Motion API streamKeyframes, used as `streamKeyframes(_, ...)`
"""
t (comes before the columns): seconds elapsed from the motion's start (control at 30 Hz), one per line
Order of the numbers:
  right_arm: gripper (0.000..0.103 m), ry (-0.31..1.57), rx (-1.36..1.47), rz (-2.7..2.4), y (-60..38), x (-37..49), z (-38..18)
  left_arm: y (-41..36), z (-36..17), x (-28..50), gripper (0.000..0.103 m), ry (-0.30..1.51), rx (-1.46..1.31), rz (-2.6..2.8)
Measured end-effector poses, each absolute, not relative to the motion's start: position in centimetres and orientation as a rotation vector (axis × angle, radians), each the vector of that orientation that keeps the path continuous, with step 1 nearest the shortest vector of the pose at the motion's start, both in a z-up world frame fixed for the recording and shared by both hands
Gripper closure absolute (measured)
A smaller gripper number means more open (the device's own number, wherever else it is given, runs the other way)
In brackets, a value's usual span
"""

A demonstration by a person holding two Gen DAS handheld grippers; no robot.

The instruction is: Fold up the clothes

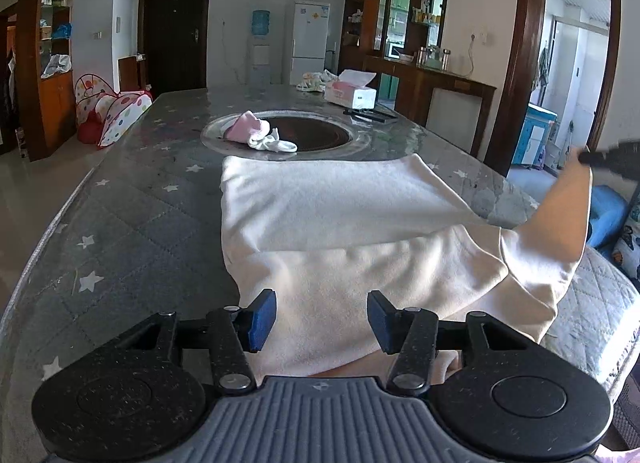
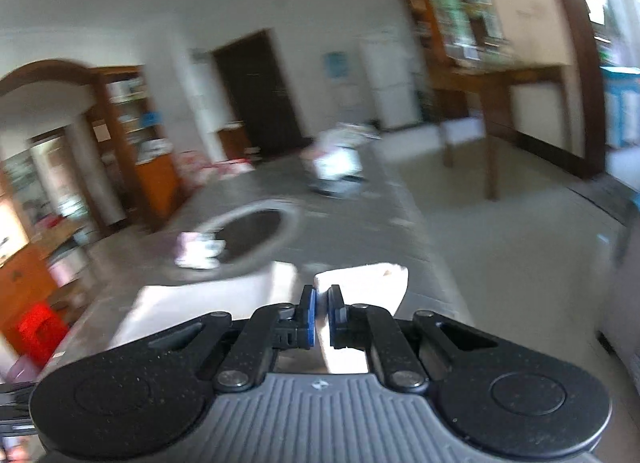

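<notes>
Bare table (image 1: 132,199) left of cloth (image 1: 340,207); socks (image 1: 260,135) and tissue box (image 1: 352,93) beyond.

Black tool (image 1: 322,317), blue pads (image 1: 262,321).

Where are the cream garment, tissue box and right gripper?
cream garment (image 1: 340,215), left wrist view, flat upper panel.
tissue box (image 1: 352,94), left wrist view, front side.
right gripper (image 2: 322,317), right wrist view, between fingertips pinching cloth.

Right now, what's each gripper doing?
Left gripper: open, empty, over the cream cloth garment.
Right gripper: shut on the garment's lifted edge.
</notes>
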State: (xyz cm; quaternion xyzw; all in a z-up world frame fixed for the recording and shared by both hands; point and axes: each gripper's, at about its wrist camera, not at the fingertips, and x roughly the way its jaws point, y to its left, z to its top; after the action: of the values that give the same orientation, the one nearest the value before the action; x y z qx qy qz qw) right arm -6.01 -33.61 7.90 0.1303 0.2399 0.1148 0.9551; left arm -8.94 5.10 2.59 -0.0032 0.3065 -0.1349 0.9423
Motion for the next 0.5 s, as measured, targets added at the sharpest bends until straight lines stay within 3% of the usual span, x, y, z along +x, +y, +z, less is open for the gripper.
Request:
streamKeyframes(0.27,0.098,0.469,0.105,0.564,-21.9,-3.3,11.2,7.0,3.2,-10.3,0.045,0.594,-0.051,-0.232)
streamKeyframes(0.5,0.098,0.584,-0.022,0.747,-13.2,-2.1,8.4,9.2,3.1,-11.2,0.045,0.592,-0.092,-0.179)
